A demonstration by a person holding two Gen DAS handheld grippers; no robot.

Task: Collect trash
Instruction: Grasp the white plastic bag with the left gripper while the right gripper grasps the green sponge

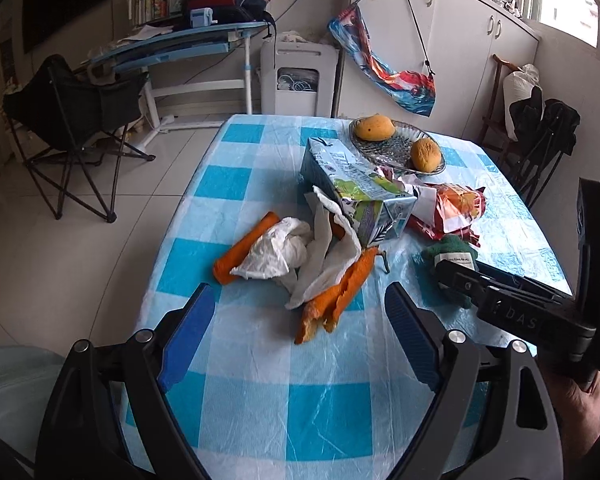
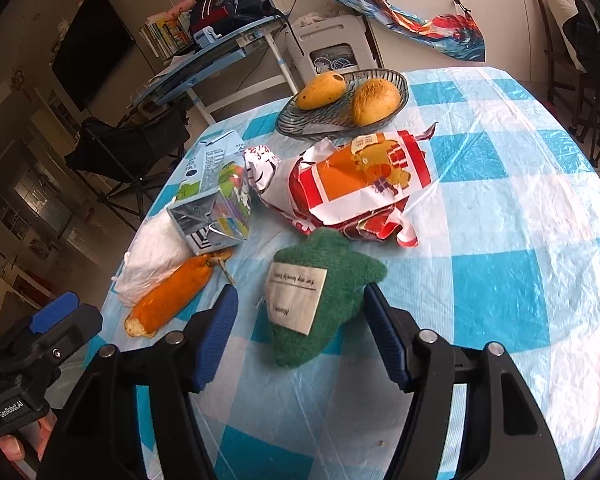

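Trash lies in a loose heap on a table point(image 1: 260, 408) covered with a blue and white checked plastic cloth, toward its far half. Largest in the heap is a crumpled red, orange and white snack bag point(image 2: 360, 184), lying just near of a glass fruit dish point(image 2: 300, 126) that holds two yellow mangoes point(image 2: 320, 90). Left of the bag, a squashed milk carton point(image 2: 216, 204) lies on its side, its folded bottom facing the viewer. A green felt piece point(image 2: 324, 300) with a pale cloth label sits near of the bag, apart from it.

Crumpled white tissue point(image 1: 276, 254) rests left of the carton, touching it, with long strips of orange peel point(image 1: 336, 300) under and beside the tissue. One strip may be a whole peeled skin; the wide lens leaves that unclear.

Both tools are hand-held black tongs with blue pads. On the left gripper point(image 1: 296, 336) the jaws stand wide apart above the cloth, with nothing between them; the near end of a peel strip lies just beyond the pad tips. On the right gripper point(image 2: 300, 336) the jaws are spread around the green felt piece, one pad on either side, and neither pad presses on it. A hand point(image 1: 580, 404) grips the right tool's handle.
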